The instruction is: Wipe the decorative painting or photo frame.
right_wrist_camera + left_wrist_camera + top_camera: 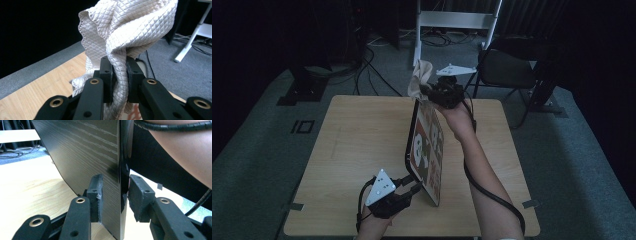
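A black-framed picture (428,147) with a red and cream print stands on its long edge across the middle of the wooden table (357,135). My left gripper (412,186) is shut on its near lower corner. In the left gripper view the pads (95,195) press the dark wood-grain back (90,155) and the front edge, with my left gripper (112,195) astride the frame. Past the frame's far top end, my right gripper (433,91) is shut on a bunched cream quilted cloth (418,77). The cloth (125,27) rises in folds above my right gripper (119,72).
A dark chair (507,67) stands beyond the table's far right corner. A white stand (452,22) and loose cables (372,70) lie on the grey carpet behind. A black stand base (304,85) sits at the far left.
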Demonstrator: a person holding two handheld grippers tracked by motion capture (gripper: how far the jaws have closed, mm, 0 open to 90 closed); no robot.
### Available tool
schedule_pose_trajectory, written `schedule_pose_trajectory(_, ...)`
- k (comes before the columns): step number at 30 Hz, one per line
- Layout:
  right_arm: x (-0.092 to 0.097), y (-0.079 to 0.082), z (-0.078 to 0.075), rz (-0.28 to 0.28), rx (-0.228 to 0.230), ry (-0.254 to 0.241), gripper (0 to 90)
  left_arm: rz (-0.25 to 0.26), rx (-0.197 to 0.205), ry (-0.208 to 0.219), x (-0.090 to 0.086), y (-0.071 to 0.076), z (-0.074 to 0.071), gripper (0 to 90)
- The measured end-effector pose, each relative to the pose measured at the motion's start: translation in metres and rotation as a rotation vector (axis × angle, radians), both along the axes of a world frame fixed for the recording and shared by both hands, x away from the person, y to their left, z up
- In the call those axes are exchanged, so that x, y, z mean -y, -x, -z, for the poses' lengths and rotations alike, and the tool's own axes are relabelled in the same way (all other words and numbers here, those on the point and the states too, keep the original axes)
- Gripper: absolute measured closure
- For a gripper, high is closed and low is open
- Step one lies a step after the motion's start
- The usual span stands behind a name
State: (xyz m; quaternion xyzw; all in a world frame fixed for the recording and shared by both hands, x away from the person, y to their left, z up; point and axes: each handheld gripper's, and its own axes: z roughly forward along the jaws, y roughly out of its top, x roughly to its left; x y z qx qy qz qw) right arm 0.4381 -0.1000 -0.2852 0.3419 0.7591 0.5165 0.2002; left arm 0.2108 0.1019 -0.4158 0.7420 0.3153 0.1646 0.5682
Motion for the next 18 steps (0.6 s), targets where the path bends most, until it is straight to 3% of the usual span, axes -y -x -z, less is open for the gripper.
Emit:
schedule_pose_trajectory(4,0.003,-0.012,0.0,0.016,-0.02,-0.001,78.9,0.0,-0.001,-0.003,0.001,-0.001,0.0,65.2)
schedule_pose_trajectory(11,0.006,-0.032,0.002,0.076,-0.037,0.045,78.8,-0.003,-0.008,0.009,-0.001,-0.001,0.0,63.1)
schedule_pose_trajectory(14,0.014,-0.032,0.006,0.092,-0.045,0.029,78.8,-0.005,-0.02,0.021,-0.001,-0.002,0.0,61.0)
schedule_pose_trajectory(18,0.029,-0.018,0.013,0.093,-0.03,-0.002,78.7,-0.006,-0.018,0.019,0.002,-0.004,-0.001,59.6)
